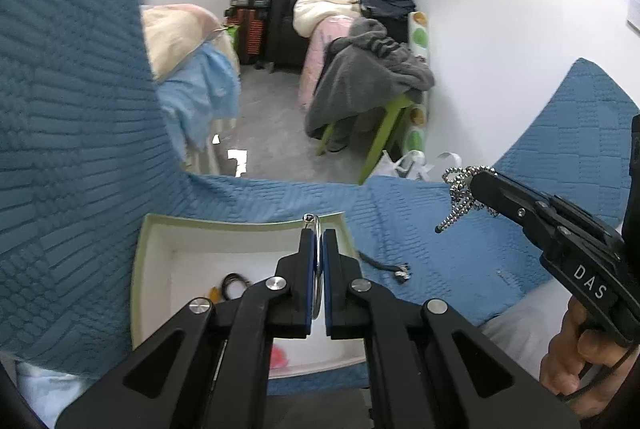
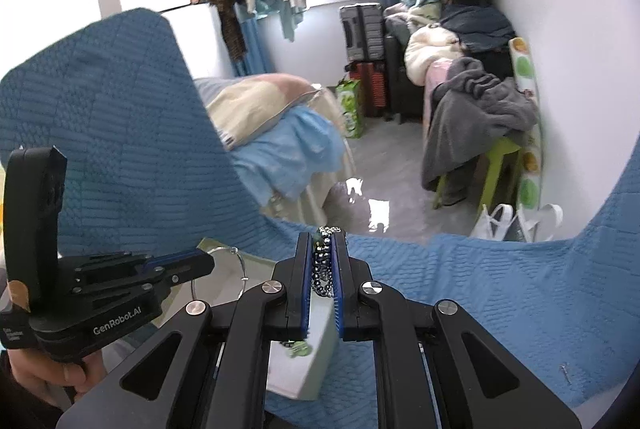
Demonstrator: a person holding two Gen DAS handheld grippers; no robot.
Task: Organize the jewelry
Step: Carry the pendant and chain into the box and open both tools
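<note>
Presently on my list, item one: a thin silver wire bangle hoop (image 1: 317, 261), clenched edge-on between the blue pads of my left gripper (image 1: 319, 249), held above the pale green open cardboard box with white lining (image 1: 138, 269). I judge it light, stiff and slick; the wire is narrow, so a grip across the hoop's flat plane, as now, seems safest, since a pinch on the bare wire could let it swivel or slip. Item two: a silver ball-bead chain bunched with a pale green bead (image 2: 323, 261), grasped in my right gripper (image 2: 323, 257), hanging over the blue quilted bedspread (image 1: 460, 261) just right of the box. It looks limp, somewhat heavier, with loose ends dangling below the gripper; I expect it to swing and snag, so taking it by the bunched middle keeps the tails short. Item three: a dark cord piece with small metal ends (image 1: 386, 266), lying on the bedspread beside the box, soft and light, best taken mid-length. Item four, already in the box: a dark coiled band (image 1: 234, 283) and something pink (image 1: 278, 355), partly hidden by the left gripper.
</note>
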